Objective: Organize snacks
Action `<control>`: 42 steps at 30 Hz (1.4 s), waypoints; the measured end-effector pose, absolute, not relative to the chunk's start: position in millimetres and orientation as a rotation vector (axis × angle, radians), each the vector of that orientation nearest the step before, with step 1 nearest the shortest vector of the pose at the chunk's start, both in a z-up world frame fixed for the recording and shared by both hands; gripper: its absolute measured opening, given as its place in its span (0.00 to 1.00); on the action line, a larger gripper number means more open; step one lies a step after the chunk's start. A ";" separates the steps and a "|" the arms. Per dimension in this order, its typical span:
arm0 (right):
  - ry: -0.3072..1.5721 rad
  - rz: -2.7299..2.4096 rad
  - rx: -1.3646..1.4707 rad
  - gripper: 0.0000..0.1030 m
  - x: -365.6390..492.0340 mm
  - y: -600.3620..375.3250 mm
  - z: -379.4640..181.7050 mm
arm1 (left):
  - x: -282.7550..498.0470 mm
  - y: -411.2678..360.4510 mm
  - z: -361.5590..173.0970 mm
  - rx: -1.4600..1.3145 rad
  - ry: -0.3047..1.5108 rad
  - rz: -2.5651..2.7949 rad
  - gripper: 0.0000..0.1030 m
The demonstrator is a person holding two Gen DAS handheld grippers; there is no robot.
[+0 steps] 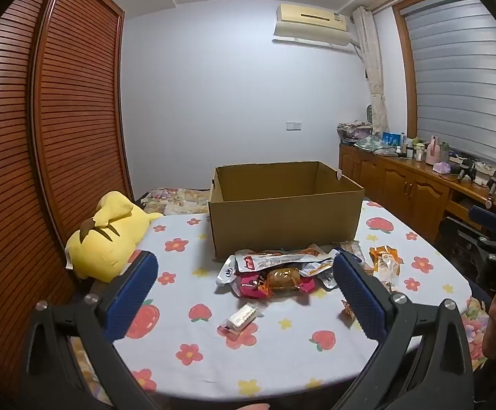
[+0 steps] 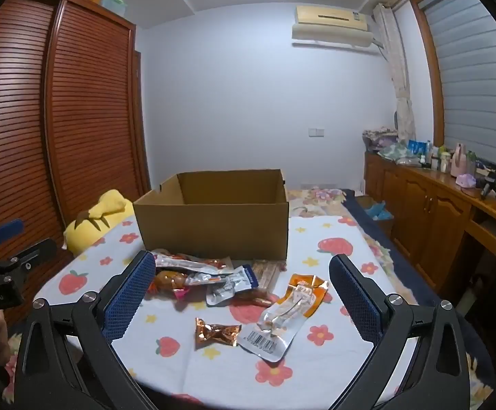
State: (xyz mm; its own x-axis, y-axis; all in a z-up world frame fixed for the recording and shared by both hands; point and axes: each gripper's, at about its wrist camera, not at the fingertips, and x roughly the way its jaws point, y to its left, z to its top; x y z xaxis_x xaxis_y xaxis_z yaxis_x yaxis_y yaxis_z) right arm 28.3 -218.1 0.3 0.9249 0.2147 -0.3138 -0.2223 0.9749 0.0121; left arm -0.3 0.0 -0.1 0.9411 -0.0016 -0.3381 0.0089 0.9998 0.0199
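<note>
On silver pouch (image 2: 275, 324): barcode visible; other snack print unreadable.

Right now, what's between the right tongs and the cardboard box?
The snack pile: an orange-backed pouch, a foil candy, more wrappers against the cardboard box. The right wrist view shows it; the right tongs are open.

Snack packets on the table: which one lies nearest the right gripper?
The small copper foil packet, twisted like a bow, alone in front of the pile.
</note>
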 end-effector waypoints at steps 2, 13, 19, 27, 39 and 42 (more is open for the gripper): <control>0.321 0.223 -0.023 1.00 28.4 -217.9 -0.1 | -0.4 0.2 -0.1 0.017 0.342 -0.007 1.00; 0.326 0.226 -0.023 1.00 26.3 -218.0 2.0 | -3.3 -2.8 -3.7 0.018 0.340 -0.012 1.00; 0.320 0.218 -0.029 1.00 24.3 -215.5 2.2 | -5.0 -4.2 5.1 0.031 0.344 -0.016 1.00; 0.316 0.220 -0.032 1.00 22.7 -214.4 3.7 | -2.6 -3.0 2.7 0.033 0.349 -0.010 1.00; 0.318 0.224 -0.031 1.00 22.8 -214.6 5.8 | -5.2 0.1 3.6 0.031 0.340 -0.016 1.00; 0.317 0.224 -0.031 1.00 22.6 -214.7 6.3 | -7.6 -1.9 5.1 0.036 0.337 -0.017 1.00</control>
